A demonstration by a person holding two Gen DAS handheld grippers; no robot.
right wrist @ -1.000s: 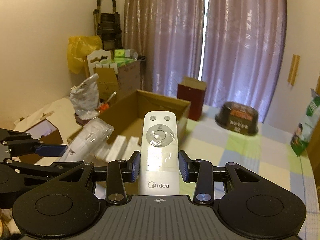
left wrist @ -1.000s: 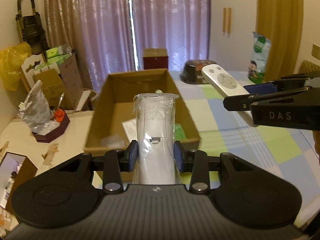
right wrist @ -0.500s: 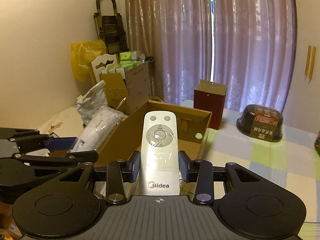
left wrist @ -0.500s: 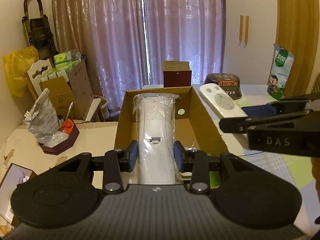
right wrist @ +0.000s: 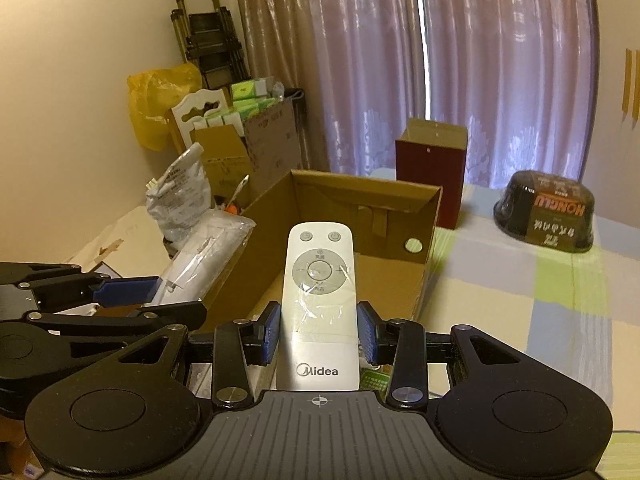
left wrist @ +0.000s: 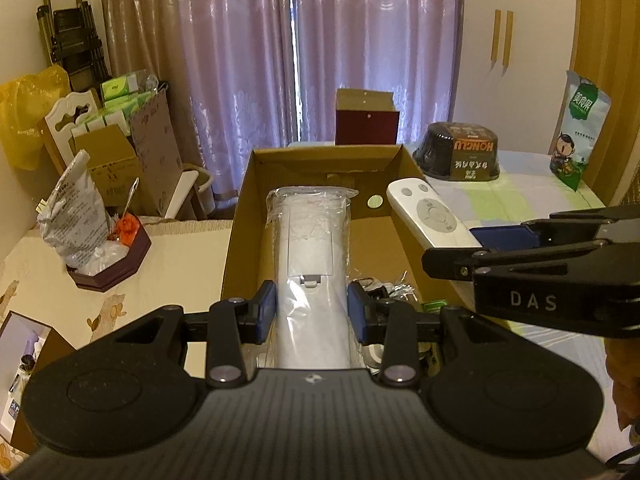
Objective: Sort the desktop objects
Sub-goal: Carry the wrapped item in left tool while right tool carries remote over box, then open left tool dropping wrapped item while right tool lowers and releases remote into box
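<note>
So on my feed both hands are loaded. The left gripper has its blue pads pinched against the sides of a plastic-wrapped remote, back side up with the battery cover latch showing. The wrap bunches up at the far end, and the whole thing pokes out over the open cardboard box, held above it, not resting inside as far as I can tell. The right gripper is clamped the same way on a white Midea remote, buttons up, logo near the gripper body, clear film stuck over the lower half. It's also aimed at the box, tip above the near part of the opening.

From the left wrist cam the right gripper comes in from the right side, with its remote just beside the box's right wall. From the right wrist cam the left gripper sits low on the left, its wrapped remote near the box's left wall.

The box stands on a checked tablecloth. There's some clutter at its near end, but I can't make it out. Behind it stands a dark red box, and to the right a black instant noodle bowl lies upside down
</note>
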